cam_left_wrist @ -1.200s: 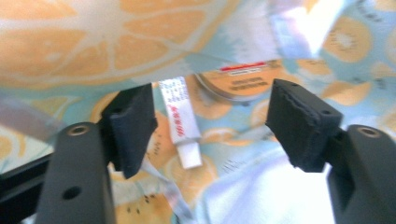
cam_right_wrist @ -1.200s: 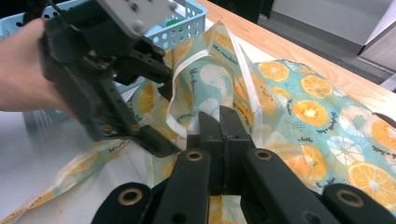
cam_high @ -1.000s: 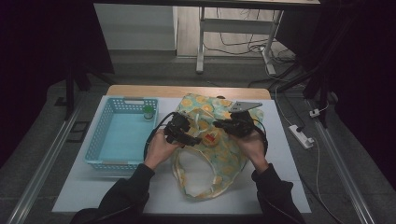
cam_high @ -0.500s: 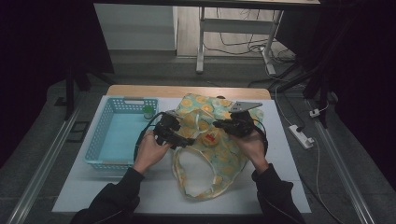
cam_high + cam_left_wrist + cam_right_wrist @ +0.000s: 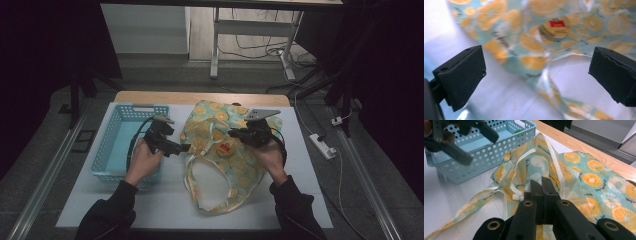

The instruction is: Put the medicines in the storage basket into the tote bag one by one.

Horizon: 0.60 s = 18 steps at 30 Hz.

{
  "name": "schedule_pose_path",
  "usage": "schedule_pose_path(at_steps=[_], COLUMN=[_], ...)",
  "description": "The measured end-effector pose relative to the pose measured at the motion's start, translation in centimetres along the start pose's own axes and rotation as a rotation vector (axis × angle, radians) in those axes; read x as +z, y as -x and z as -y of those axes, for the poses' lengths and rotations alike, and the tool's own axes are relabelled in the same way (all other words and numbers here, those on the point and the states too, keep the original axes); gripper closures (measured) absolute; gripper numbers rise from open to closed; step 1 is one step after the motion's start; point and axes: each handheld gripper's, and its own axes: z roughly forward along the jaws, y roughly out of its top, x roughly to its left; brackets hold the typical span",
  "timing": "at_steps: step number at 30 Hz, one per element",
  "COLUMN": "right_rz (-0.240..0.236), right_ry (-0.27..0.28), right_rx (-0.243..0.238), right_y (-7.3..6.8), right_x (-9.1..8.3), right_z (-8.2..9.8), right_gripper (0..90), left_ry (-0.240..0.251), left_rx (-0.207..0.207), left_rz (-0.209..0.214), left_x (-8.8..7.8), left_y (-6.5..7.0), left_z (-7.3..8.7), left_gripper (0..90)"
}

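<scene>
Nearest you, your two forearms come in low, one gripper in each hand. Your right gripper (image 5: 239, 134) sits over the middle of the fruit-print bag (image 5: 225, 170), and its own camera tells what the overhead cannot: the jaws are pressed tight together, a fold of the bag (image 5: 584, 182) pinched at their tips, I think, though the contact is partly hidden behind the jaws. Your left gripper (image 5: 181, 148) hovers at the bag's left edge, just beside the basket, and its own camera shows the jaws spread wide with nothing between them, the cloth (image 5: 529, 47) below slightly blurred.

That same camera picks out one round tin with a red label (image 5: 556, 29) lying on the bag; from above it is only a small red-marked disc (image 5: 226, 148). One bag, then, spread across the white mat (image 5: 310, 200), its looped handles (image 5: 197, 192) trailing towards you.

Farther left, one blue perforated basket (image 5: 102, 160); from the right gripper's camera you see its wall of holes (image 5: 486, 157) touching the bag's edge, and a small green object (image 5: 517, 131) in its far corner. Beyond, the table's wooden edge (image 5: 200, 97).
</scene>
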Motion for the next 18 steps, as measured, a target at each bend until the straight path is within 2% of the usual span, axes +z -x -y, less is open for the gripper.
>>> schedule_pose_path(at_steps=[6,9,11,15,18], right_rz=[-0.001,-0.001,-0.001,0.000,-0.001], right_ry=[-0.002,-0.002,-0.002,-0.004,-0.005], right_rx=[0.000,0.000,0.000,0.001,0.003], right_y=[0.0,0.0,0.0,0.1,0.1], right_x=[0.0,0.1,0.1,0.1,0.1], right_z=[0.0,0.0,0.0,0.1,0.1], right_gripper=[90.0,90.0,90.0,90.0,90.0], left_ry=[0.006,0.011,0.024,0.020,0.037], left_rx=[-0.027,-0.038,-0.037,-0.036,-0.058], left_rz=[-0.033,-0.025,-0.048,-0.091,-0.117], left_x=[-1.1,-1.5,-1.8,-2.4,-2.9], left_y=[-1.6,-2.5,-3.0,-3.9,-4.8], left_z=[0.7,1.0,1.2,1.4,1.5], left_gripper=[0.7,0.7,0.9,0.8,0.6])
